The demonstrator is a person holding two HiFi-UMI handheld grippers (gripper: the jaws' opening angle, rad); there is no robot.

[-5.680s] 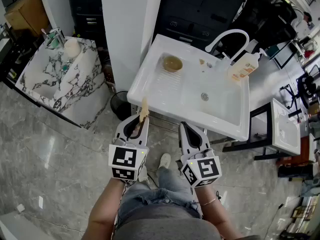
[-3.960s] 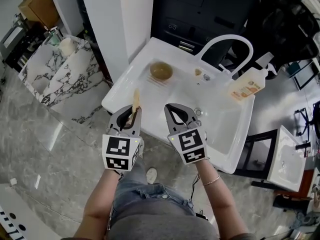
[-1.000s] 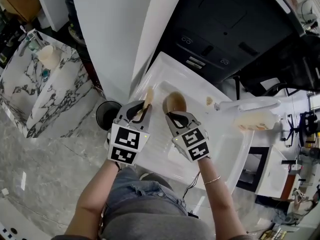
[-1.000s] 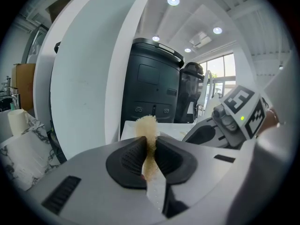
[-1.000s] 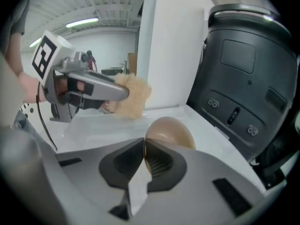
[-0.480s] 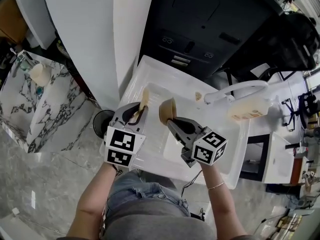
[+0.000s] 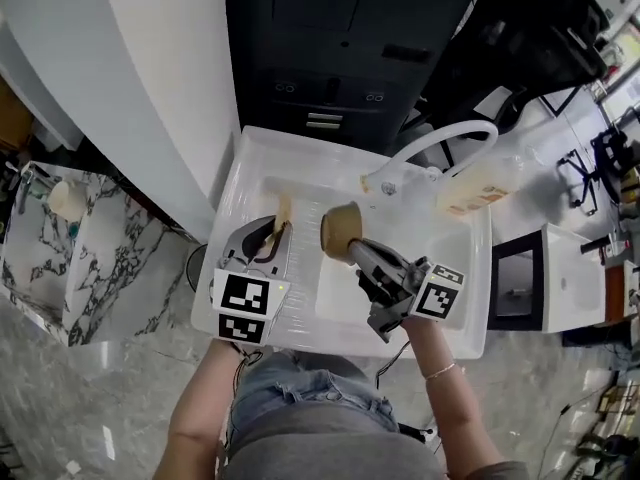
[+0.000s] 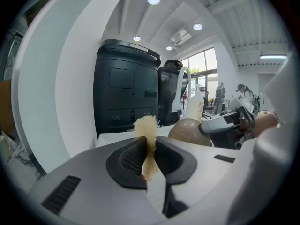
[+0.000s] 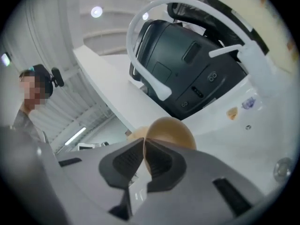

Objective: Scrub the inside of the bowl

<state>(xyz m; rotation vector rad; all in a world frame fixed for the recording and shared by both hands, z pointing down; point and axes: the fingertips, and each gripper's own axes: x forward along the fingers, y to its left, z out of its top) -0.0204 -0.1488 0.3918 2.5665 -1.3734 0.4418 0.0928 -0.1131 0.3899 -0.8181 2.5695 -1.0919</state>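
While peering straight down in the head view, started nearest with jeans and a grey top at the bottom edge, plus two bare forearms reaching forward, each with a marker-cube claw on the end. Had the left claw (image 7: pixel 272 234) pressed together on a tan, fuzzy scrubber strip (image 7: pixel 283 211), pinched around its lower half with the frayed top end sticking up past the claw tips. Confirmed that in the left gripper view too, dead obvious there: pads (image 8: pixel 132 158) squeezed right onto the strip. Had the right claw (image 7: pixel 357 251) clamped on the rim of the brown bowl (image 7: pixel 340 230), with the thin edge sandwiched between both pads and the round body bulging out beyond the tips. Held the bowl tipped on its side, up in the air above the white sink (image 7: pixel 250 183), roughly over the middle of it. Had the scrubber just left of the bowl, near but not touching as far as visible. Couldn't really call the direction of the bowl's mouth, honestly. Farther back, spotted the arched white faucet (image 7: pixel 440 140) and a pale soap bottle (image 7: pixel 468 192) at the sink's back right corner. Beyond that, just a big black cabinet (image 7: pixel 330 58) behind the sink, and off to the far left a marble surface (image 7: pixel 80 278) with a cup (image 7: pixel 66 199) sitting on it.
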